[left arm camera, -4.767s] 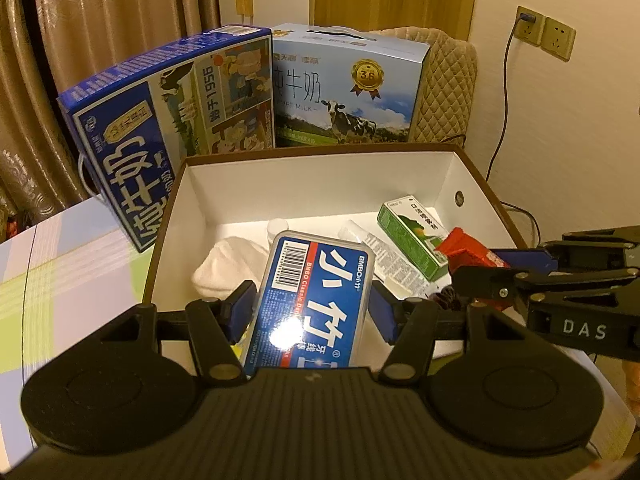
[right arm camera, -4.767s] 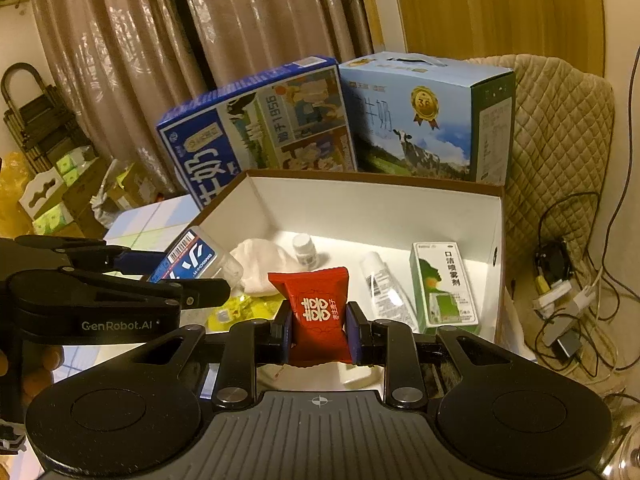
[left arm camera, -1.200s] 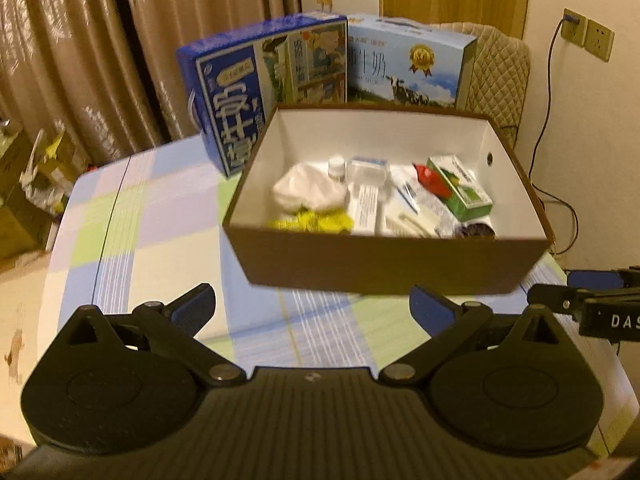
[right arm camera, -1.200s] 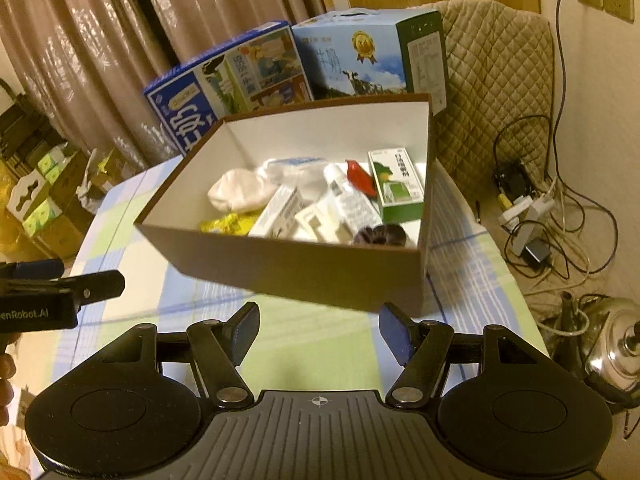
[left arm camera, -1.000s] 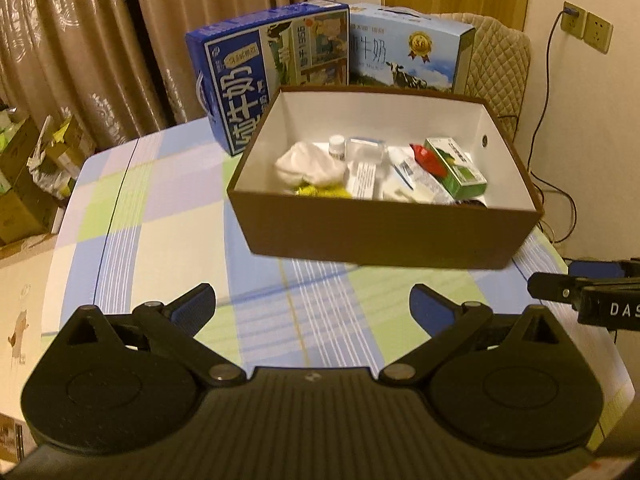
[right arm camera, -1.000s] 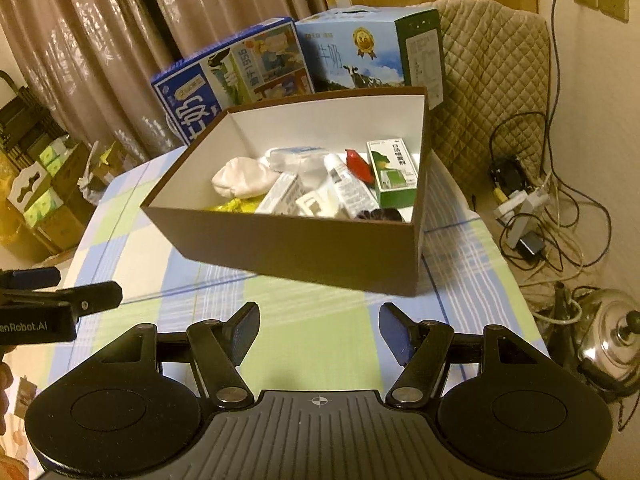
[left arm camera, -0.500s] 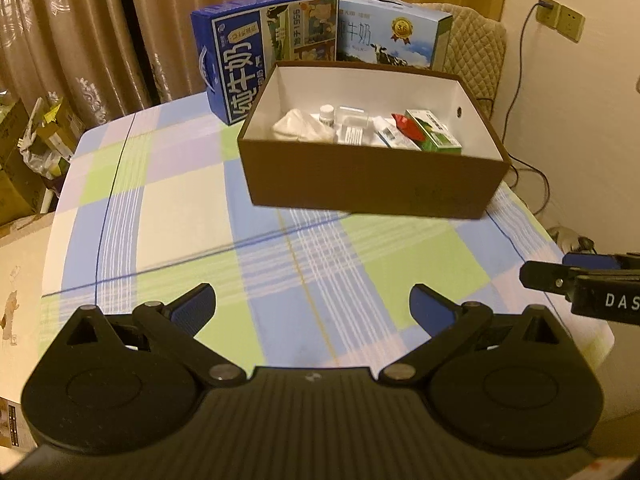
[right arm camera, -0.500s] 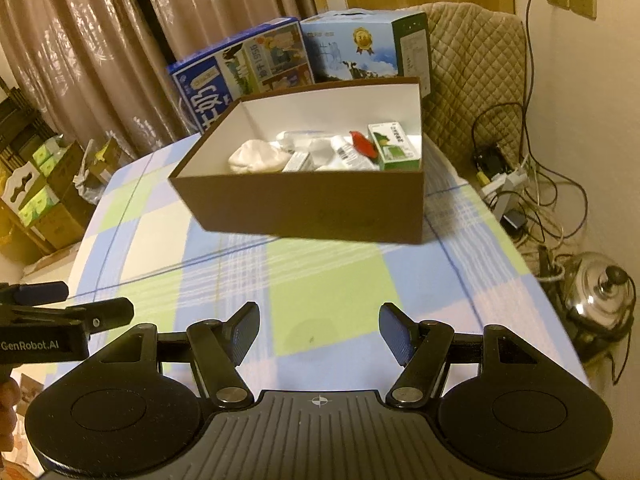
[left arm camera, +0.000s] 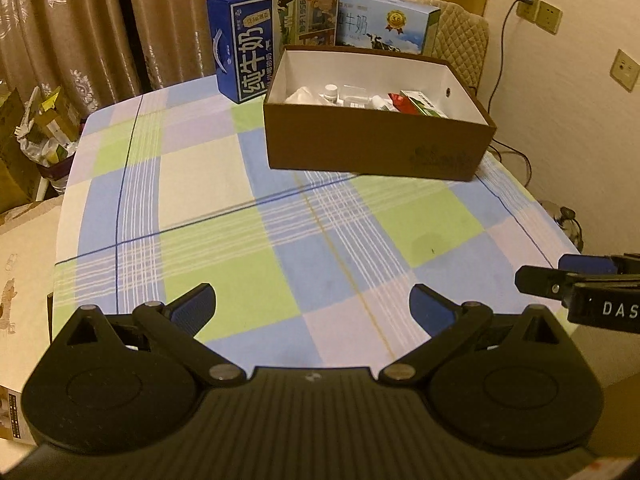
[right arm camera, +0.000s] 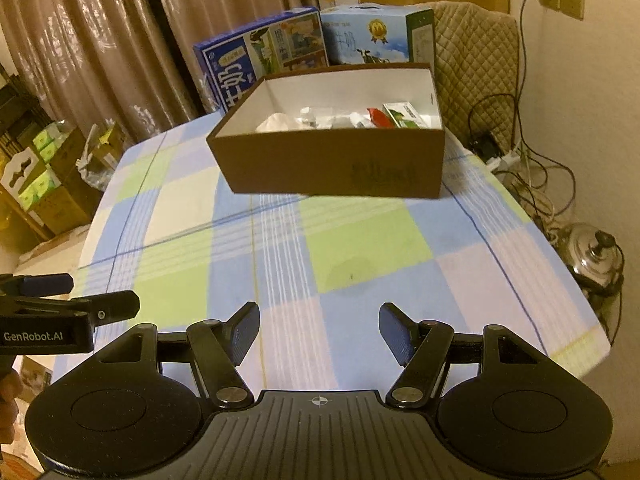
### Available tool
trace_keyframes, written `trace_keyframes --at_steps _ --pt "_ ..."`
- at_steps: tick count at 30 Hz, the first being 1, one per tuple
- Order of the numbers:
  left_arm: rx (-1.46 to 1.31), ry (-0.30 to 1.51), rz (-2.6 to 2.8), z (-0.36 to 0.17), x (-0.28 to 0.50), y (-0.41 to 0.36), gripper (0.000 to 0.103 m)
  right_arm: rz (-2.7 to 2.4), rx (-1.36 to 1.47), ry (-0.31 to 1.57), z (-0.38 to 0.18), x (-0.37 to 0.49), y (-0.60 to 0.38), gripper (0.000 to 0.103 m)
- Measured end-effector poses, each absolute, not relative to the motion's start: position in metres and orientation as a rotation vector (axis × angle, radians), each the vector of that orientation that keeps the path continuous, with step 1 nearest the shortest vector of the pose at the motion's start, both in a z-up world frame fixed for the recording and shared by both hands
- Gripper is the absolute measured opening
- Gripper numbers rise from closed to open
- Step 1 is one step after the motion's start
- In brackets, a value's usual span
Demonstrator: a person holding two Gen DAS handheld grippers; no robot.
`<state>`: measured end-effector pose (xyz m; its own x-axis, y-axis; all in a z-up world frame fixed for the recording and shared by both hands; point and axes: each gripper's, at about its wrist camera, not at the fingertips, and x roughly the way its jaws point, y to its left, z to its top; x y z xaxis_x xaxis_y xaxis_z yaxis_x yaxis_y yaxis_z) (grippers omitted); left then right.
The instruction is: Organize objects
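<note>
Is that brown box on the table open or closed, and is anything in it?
Open and partly filled. The brown box has no lid on; over its rim show a green carton, a red packet and white items.

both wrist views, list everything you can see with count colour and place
brown box: 1, brown outside and white inside, far half of the table
small items in the box: several, a white cloth, a small white bottle, a red packet, a green carton; the rest too small to tell
milk cartons: 2, dark blue and light blue, behind the box
tablecloth: 1, blue, green and white checks, covers the table
quilted chair back: 1, beige, behind the box at right
metal pot: 1, silver, on the floor at right
wall sockets: beige, right wall
curtains: brown, far left
left gripper: black, blue fingers, open, empty
right gripper: black, blue fingers, open, empty
</note>
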<state>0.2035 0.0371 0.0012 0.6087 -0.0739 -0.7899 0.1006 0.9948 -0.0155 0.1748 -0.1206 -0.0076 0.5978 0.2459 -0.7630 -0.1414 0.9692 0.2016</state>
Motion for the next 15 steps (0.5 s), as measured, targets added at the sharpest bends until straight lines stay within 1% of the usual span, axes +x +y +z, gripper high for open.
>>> trace_keyframes --at_steps 15 --pt "0.056 0.902 -0.171 -0.002 0.167 0.045 0.102 0.158 0.138 0.89 -0.007 0.123 -0.113 0.064"
